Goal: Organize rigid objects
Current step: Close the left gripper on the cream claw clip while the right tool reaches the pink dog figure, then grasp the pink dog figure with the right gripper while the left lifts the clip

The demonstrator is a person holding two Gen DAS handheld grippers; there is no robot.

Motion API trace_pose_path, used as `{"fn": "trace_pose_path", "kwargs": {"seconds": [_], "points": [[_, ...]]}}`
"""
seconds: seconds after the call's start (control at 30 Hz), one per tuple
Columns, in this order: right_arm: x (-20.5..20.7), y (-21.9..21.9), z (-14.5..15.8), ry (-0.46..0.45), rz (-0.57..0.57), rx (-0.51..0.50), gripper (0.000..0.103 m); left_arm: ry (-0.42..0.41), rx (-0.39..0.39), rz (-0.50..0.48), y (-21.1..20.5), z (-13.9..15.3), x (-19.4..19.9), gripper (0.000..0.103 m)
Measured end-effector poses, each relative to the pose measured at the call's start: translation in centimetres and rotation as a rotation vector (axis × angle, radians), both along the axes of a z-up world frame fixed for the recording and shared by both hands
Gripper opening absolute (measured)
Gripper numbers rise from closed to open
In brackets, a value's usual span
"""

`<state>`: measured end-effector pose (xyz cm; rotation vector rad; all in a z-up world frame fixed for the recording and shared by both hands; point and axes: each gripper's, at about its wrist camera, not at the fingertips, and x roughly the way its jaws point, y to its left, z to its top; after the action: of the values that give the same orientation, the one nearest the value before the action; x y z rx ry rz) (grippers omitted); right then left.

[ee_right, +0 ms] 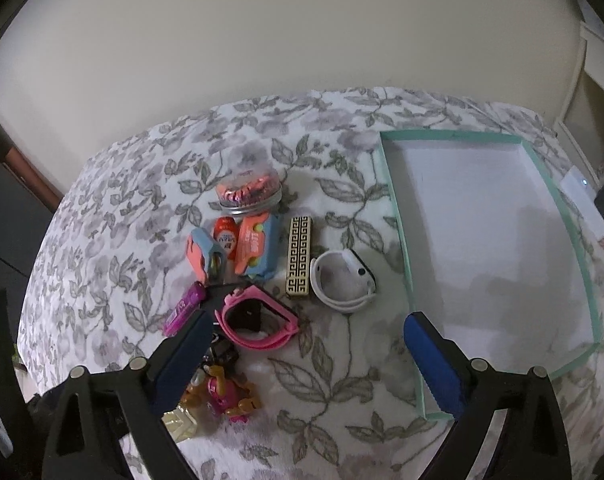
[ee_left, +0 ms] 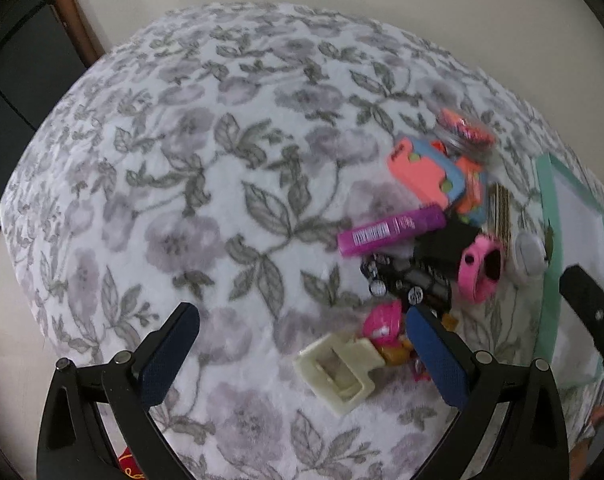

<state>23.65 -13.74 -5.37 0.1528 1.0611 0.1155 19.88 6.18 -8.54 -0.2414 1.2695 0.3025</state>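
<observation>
Hovering above a floral blanket [ee_right: 334, 392], both tools stand spread wide and hold nothing. The left hand-held gripper [ee_left: 302, 356] has a cream plastic holder [ee_left: 338, 372] lying between its blue pads, with a pink toy figure [ee_left: 382, 326] just beside its right pad. The right hand-held gripper [ee_right: 308, 360] hangs over bare blanket, the clutter mostly ahead and to its left.

That pile sits close together: a pink watch strap [ee_right: 258, 320] looped on its side, a white band [ee_right: 342, 280] curled next to it, a gold and black patterned bar [ee_right: 299, 256], a purple tube [ee_right: 182, 306], orange and blue foam-looking pieces [ee_right: 256, 250], and a small clear jar [ee_right: 250, 192] with a metal lid, holding orange and pink bits. Some black cylinders [ee_left: 406, 280] lie under the tube in the left view.

A shallow mint-edged tray [ee_right: 398, 216] with a white floor lies to the right of the pile, nothing inside it.
</observation>
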Motion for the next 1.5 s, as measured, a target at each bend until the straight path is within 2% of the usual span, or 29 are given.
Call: {"fn": "trace_pose_path", "kwargs": {"seconds": [0.13, 0.3, 0.53, 0.6, 0.67, 0.73, 0.87, 0.97, 1.2, 1.33, 1.5], "points": [[-0.4, 0.6, -0.7, 0.028, 0.034, 0.014, 0.093, 0.043, -0.014, -0.025, -0.6, -1.0, -0.5, 0.095], [-0.9, 2.2, -2.3, 0.090, 0.098, 0.033, 0.090, 0.089, -0.028, -0.048, -1.2, -2.3, -0.8, 0.095], [-1.4, 4.7, -4.1, 0.155, 0.200, 0.065, 0.089, 0.113, -0.023, -0.073, -1.8, -3.1, -1.0, 0.094], [-1.5, 4.9, -4.4, 0.166, 0.205, 0.070, 0.089, 0.119, -0.031, -0.083, -2.1, -3.4, -1.1, 0.088], [-1.5, 5.0, -4.7, 0.177, 0.207, 0.073, 0.089, 0.133, -0.063, -0.091, -2.3, -3.9, -1.1, 0.077], [-1.6, 5.0, -4.8, 0.181, 0.206, 0.066, 0.089, 0.146, -0.077, -0.097, -2.5, -4.5, -1.1, 0.072], [-1.5, 5.2, -5.2, 0.190, 0.213, 0.065, 0.089, 0.158, -0.065, -0.098, -2.9, -5.4, -0.9, 0.063], [-1.4, 5.5, -5.5, 0.198, 0.219, 0.061, 0.089, 0.156, -0.070, -0.096, -2.1, -5.7, -1.0, 0.061], [-1.4, 6.2, -6.4, 0.225, 0.222, 0.055, 0.089, 0.161, 0.001, -0.030, 0.2, -6.3, -1.5, 0.061], [-1.3, 6.3, -6.7, 0.235, 0.214, 0.086, 0.089, 0.156, -0.033, 0.001, 1.6, -6.6, -1.6, 0.060], [-1.4, 6.6, -6.9, 0.240, 0.218, 0.085, 0.089, 0.124, -0.142, 0.082, 5.0, -6.6, -2.2, 0.060]]}}
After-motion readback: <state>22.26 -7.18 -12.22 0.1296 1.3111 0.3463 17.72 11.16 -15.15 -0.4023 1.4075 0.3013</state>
